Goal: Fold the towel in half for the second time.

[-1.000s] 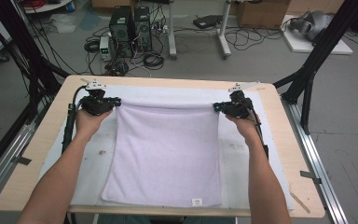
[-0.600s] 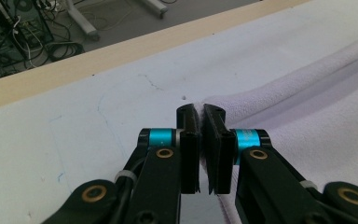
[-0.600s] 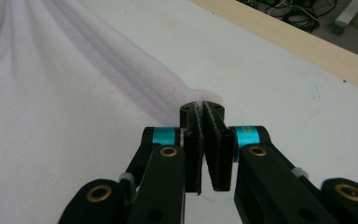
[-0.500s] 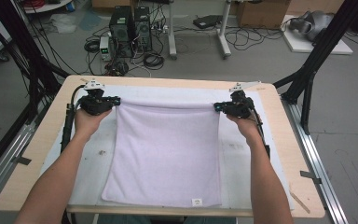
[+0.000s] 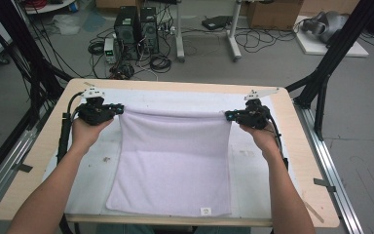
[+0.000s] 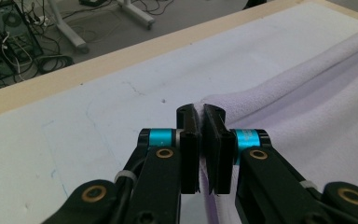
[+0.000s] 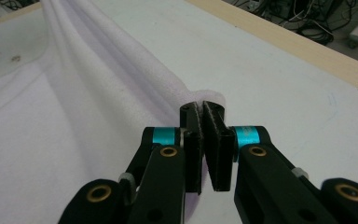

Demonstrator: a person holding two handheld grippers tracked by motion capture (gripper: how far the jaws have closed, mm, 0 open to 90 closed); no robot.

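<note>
Your left claw [image 5: 118, 110] is clamped tight on the towel [image 5: 175, 161] corner. Your right claw [image 5: 230, 116] pinches the other corner, jaws nearly closed.

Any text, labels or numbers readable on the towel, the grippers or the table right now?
None can be read.
Towel: a small white tag at its near edge, too small to read.
Left gripper and right gripper: plain blue rings, no lettering visible.
Table: faint marks and stains, no words.
</note>
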